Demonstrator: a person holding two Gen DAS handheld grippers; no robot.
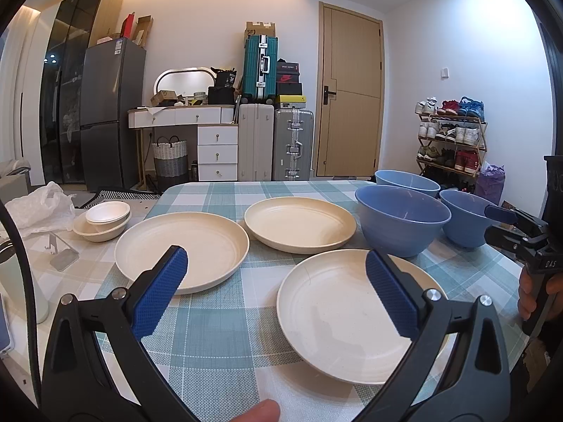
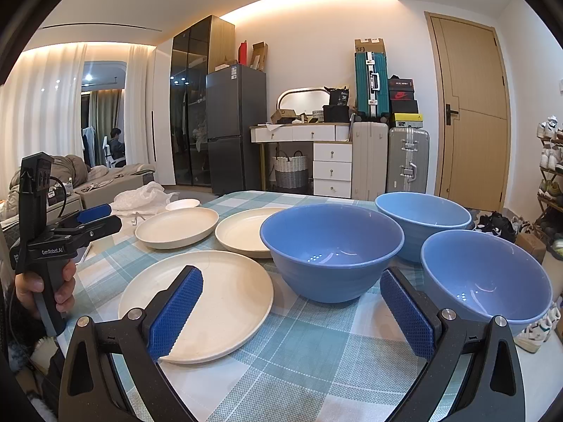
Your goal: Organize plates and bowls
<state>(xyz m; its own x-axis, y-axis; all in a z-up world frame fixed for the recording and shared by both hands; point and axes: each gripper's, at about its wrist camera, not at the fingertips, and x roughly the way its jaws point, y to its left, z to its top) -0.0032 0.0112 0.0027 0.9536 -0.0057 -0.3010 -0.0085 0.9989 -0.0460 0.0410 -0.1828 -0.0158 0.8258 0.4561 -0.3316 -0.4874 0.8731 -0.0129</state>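
Three cream plates lie on the checked tablecloth: a near plate (image 1: 346, 311) (image 2: 211, 302), a left plate (image 1: 181, 246) (image 2: 176, 227) and a far plate (image 1: 299, 223) (image 2: 242, 232). Three blue bowls stand upright to their right: a big middle bowl (image 1: 401, 219) (image 2: 330, 249), a far bowl (image 1: 406, 181) (image 2: 422, 216) and a right bowl (image 1: 464, 219) (image 2: 485, 277). My left gripper (image 1: 276, 290) is open over the near edge, between the left and near plates. My right gripper (image 2: 292, 307) is open in front of the bowls, holding nothing.
Small white bowls (image 1: 105, 218) are stacked at the table's far left beside a crumpled plastic bag (image 1: 38, 204) and a clear stand (image 1: 59, 253). A white cup (image 1: 21, 281) stands at the left edge. Suitcases, drawers, a fridge and a shoe rack lie beyond the table.
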